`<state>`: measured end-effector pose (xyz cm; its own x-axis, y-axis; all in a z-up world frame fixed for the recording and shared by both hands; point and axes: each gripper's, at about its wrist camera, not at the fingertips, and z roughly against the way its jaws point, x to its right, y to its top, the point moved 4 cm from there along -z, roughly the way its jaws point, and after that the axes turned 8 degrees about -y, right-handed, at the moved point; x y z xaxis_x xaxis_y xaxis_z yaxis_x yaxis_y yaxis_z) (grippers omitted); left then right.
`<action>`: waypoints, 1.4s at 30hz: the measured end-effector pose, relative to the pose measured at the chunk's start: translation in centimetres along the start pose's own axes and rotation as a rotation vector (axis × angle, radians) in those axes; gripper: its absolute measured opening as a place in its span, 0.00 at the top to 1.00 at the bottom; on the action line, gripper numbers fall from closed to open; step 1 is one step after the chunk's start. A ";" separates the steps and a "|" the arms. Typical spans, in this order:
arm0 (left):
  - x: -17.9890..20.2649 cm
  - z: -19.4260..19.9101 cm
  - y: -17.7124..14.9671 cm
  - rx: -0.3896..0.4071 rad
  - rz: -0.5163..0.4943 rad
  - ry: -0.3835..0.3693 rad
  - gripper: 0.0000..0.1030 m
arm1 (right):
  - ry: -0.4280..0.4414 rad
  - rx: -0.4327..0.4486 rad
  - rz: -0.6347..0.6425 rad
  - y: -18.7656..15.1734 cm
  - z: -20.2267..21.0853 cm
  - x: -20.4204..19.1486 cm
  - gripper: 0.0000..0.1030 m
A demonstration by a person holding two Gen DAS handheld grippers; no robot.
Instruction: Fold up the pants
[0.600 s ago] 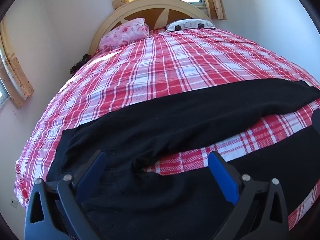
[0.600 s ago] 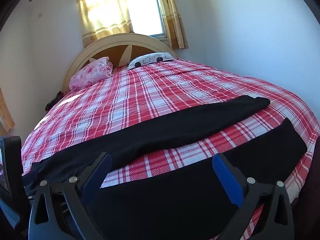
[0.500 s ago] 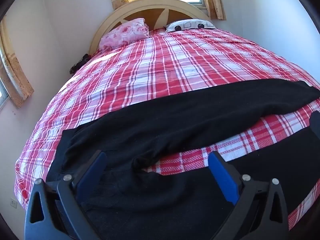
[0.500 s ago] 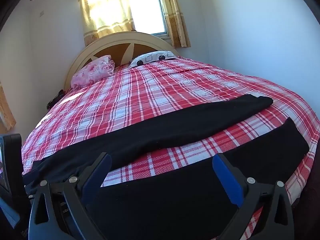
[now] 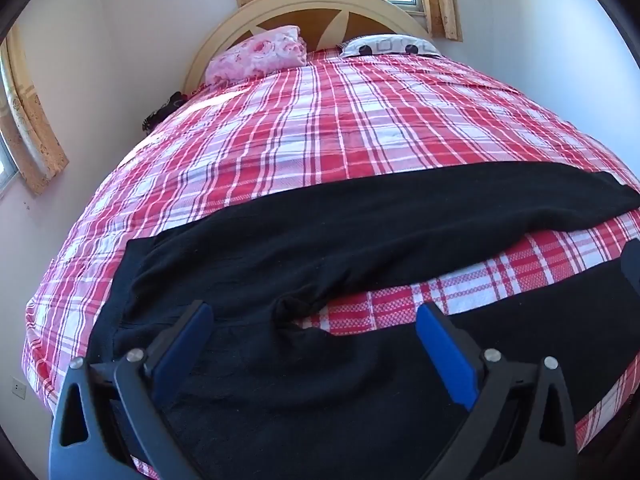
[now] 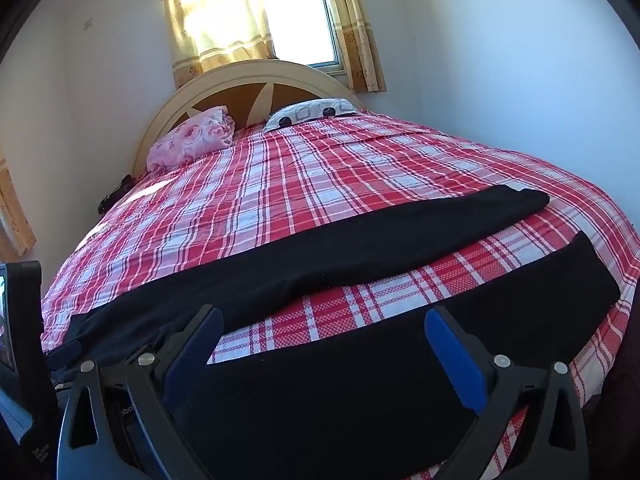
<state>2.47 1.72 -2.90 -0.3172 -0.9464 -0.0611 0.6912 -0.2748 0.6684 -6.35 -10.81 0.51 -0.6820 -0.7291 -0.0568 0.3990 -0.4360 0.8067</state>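
Black fabric pants [image 5: 360,240] lie spread flat across the near half of a bed covered in a red-and-white plaid sheet [image 5: 340,128]. In the left wrist view the waistband end sits at about 8 o'clock near the bed's left edge, one leg runs off toward 3 o'clock, and the other leg lies along the near edge at 5 o'clock; a wedge of bare plaid shows between the two legs. In the right wrist view the far leg ends in a cuff at about 2 o'clock, short of the bed's right edge, and the near leg's cuff lies at 3 o'clock close to that edge. Beyond the pants, toward 12 o'clock, the sheet is open up to a pink floral pillow [image 5: 256,54], a white pillow with black dots [image 5: 388,45] and a cream arched headboard [image 5: 304,0].

Over the crotch and seat of the pants, the left gripper [image 5: 314,318] has its blue-padded jaws spread wide, gripping nothing. Above the near leg, the right gripper [image 6: 324,322] is likewise spread wide with nothing clamped between its pads.
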 end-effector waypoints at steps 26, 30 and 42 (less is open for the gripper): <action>-0.1 -0.1 -0.2 -0.013 0.009 -0.020 0.00 | 0.000 -0.006 0.004 -0.3 0.0 -0.3 0.01; 0.0 -0.1 -0.3 -0.015 0.007 -0.023 0.00 | -0.001 -0.007 0.005 -0.3 0.0 -0.3 0.01; 0.0 -0.3 -0.4 -0.022 0.010 -0.030 0.00 | -0.001 -0.014 0.004 -0.6 -0.2 -0.6 0.01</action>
<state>2.37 1.77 -3.34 -0.3291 -0.9437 -0.0324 0.7082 -0.2694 0.6526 -6.05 -10.17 -0.05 -0.6807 -0.7307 -0.0531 0.4104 -0.4403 0.7986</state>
